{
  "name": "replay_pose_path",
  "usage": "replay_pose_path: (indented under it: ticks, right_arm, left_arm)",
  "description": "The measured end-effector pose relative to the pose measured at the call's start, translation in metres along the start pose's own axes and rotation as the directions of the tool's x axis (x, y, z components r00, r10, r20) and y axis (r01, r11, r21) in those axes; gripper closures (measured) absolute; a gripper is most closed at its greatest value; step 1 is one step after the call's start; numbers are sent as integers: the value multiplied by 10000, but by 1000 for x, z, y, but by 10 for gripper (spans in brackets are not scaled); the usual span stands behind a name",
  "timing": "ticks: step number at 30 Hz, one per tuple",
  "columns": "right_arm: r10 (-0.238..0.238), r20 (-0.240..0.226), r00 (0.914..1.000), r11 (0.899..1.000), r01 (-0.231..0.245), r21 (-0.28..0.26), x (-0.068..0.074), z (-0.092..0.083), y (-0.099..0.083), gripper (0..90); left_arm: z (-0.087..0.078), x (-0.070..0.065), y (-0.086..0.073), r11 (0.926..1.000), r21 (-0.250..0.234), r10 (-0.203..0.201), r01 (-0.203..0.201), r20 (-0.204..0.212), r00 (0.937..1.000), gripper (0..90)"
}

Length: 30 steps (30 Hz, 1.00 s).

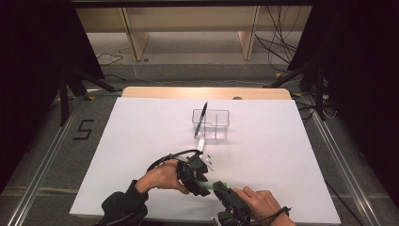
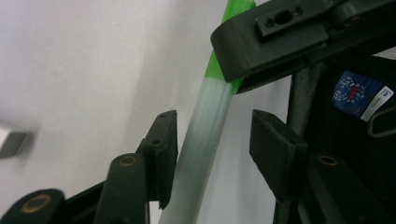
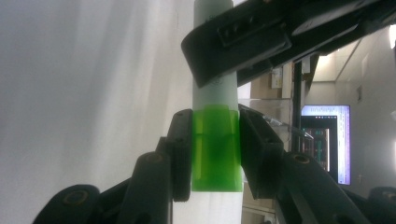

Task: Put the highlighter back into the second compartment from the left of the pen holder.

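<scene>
The right gripper (image 3: 215,154) is clamping its jaws on the green cap (image 3: 216,149) of one white marker (image 2: 205,140), low over the white worktop (image 1: 141,141). The left gripper (image 2: 212,154) is standing half open around the white barrel, pads not pressing. One clear box (image 1: 211,123) is holding one black pen (image 1: 201,118). A "5" (image 1: 83,129) is marking the floor.
</scene>
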State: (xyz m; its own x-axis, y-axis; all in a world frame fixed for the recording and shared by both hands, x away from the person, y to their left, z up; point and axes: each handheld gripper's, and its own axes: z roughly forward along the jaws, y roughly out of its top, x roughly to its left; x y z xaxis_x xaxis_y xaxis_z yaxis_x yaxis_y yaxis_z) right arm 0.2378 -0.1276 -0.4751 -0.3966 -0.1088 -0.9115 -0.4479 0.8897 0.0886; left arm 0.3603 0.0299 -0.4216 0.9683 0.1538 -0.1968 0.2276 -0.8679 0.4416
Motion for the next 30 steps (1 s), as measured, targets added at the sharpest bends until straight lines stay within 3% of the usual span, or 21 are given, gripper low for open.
replay_pose_path:
  ticks: [9,21,30]
  right_arm:
    - [-55,-85,9999,10000,56,41,4,-1,1,675]
    - [-302,-68,9995,9995,302,-83,6,0,3,675]
    - [-609,-27,9981,9979,609,-212,9,1,4,675]
  left_arm:
    - [4,4,4,9997,246,45,-53,347,9994,608]
    - [7,6,4,9977,628,225,-258,518,9984,668]
    - [10,9,3,9952,886,316,-414,1098,9935,728]
